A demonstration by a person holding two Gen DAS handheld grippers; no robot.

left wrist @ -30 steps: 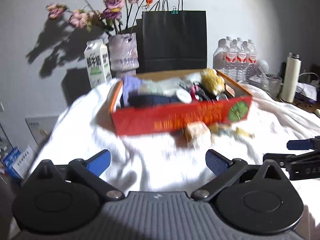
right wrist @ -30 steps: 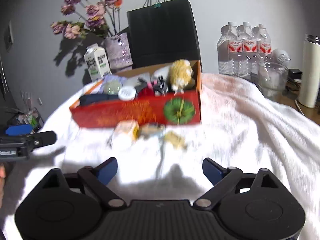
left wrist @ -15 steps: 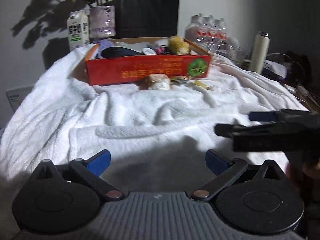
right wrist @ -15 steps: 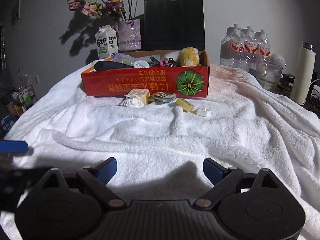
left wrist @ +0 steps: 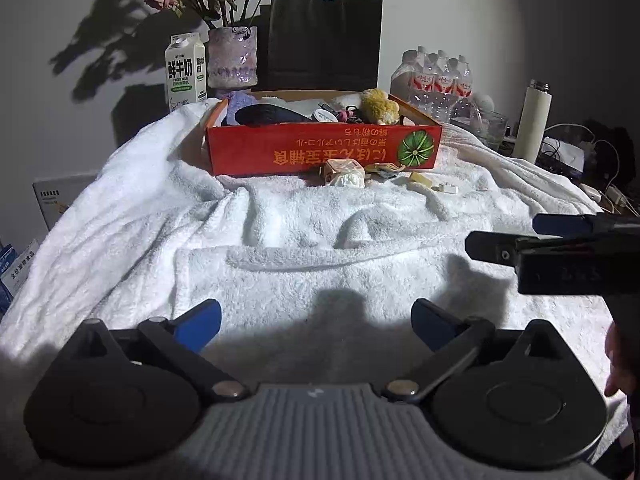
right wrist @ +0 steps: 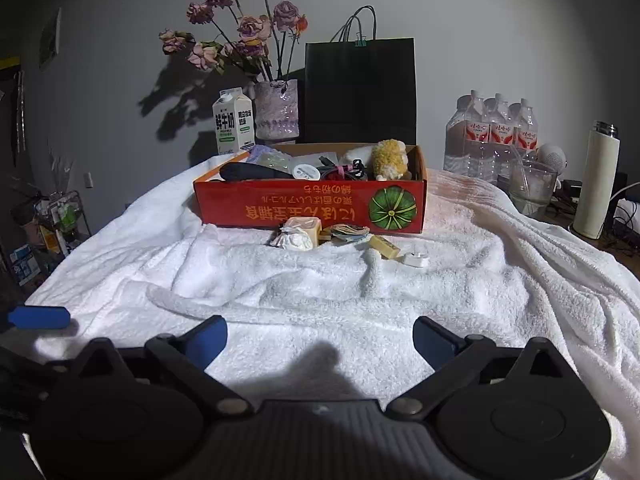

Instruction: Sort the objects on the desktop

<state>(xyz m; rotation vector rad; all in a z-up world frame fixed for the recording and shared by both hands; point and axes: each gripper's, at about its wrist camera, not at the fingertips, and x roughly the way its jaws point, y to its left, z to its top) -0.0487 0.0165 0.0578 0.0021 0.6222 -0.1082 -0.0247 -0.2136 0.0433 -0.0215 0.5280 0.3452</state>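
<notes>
A red cardboard box (left wrist: pixel 320 152) (right wrist: pixel 308 210) stands at the far side of the white towel, holding a yellow plush toy (right wrist: pixel 390 159), a black case, cables and a round tin. In front of it lie a crumpled tissue (right wrist: pixel 294 238), a small beige box (right wrist: pixel 305 226), folded banknotes (right wrist: pixel 350 232), a yellow block (right wrist: pixel 384 247) and a white plug (right wrist: pixel 416 259). My left gripper (left wrist: pixel 316 320) is open and empty over the near towel. My right gripper (right wrist: pixel 320 336) is open and empty, level with the left; it also shows side-on in the left wrist view (left wrist: pixel 560 248).
Behind the box stand a milk carton (right wrist: pixel 234 120), a vase of dried roses (right wrist: pixel 276 108) and a black paper bag (right wrist: pixel 360 92). At the right are water bottles (right wrist: pixel 492 132), a glass (right wrist: pixel 532 188) and a white flask (right wrist: pixel 598 184). The towel (right wrist: pixel 320 292) is rumpled with folds.
Both grippers have pulled back from the box toward the near edge of the towel. The box and small items now sit farther away. Both stay open.
</notes>
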